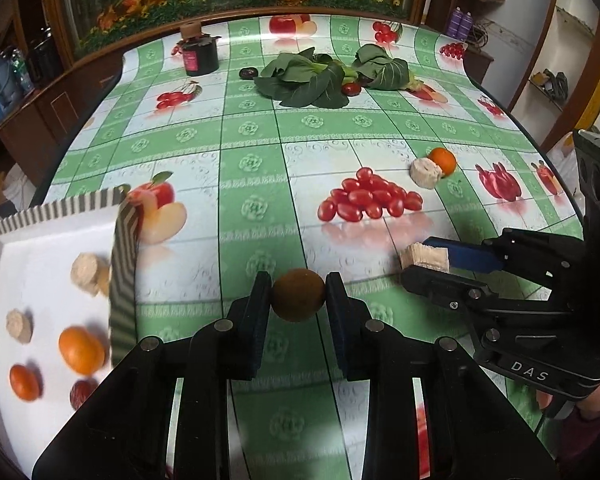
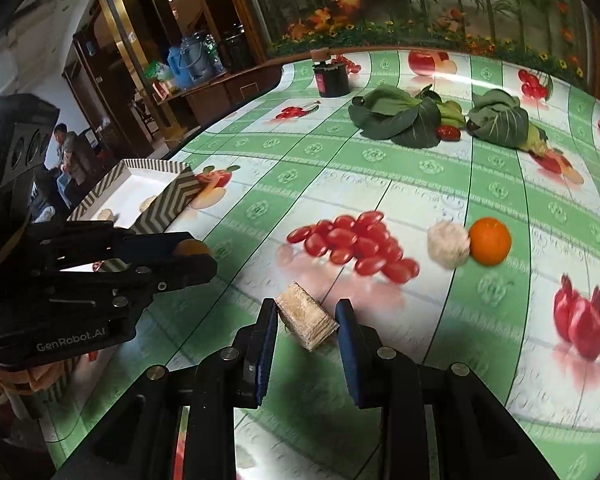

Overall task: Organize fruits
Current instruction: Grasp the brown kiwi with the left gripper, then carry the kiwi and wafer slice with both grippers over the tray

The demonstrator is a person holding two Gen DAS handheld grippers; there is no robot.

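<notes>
My left gripper [image 1: 298,294] is shut on a brown kiwi [image 1: 298,295] and holds it just right of the striped white tray [image 1: 122,240]. The tray holds two oranges [image 1: 81,350], a red date [image 1: 82,394] and pale sugarcane pieces [image 1: 86,274]. My right gripper [image 2: 307,320] is around a pale sugarcane chunk [image 2: 306,318]; a gap shows beside the right pad, so I cannot tell whether it grips. It also shows in the left wrist view [image 1: 424,258]. Another orange [image 2: 490,241] and a pale round piece [image 2: 448,244] lie together further off.
Leafy greens [image 1: 308,78] lie at the table's far middle with red dates [image 1: 351,88] and a dark fruit [image 1: 247,73] beside them. A black jar [image 1: 200,56] stands at the far left. The tablecloth carries printed fruit pictures. The table edge [image 1: 556,160] curves on the right.
</notes>
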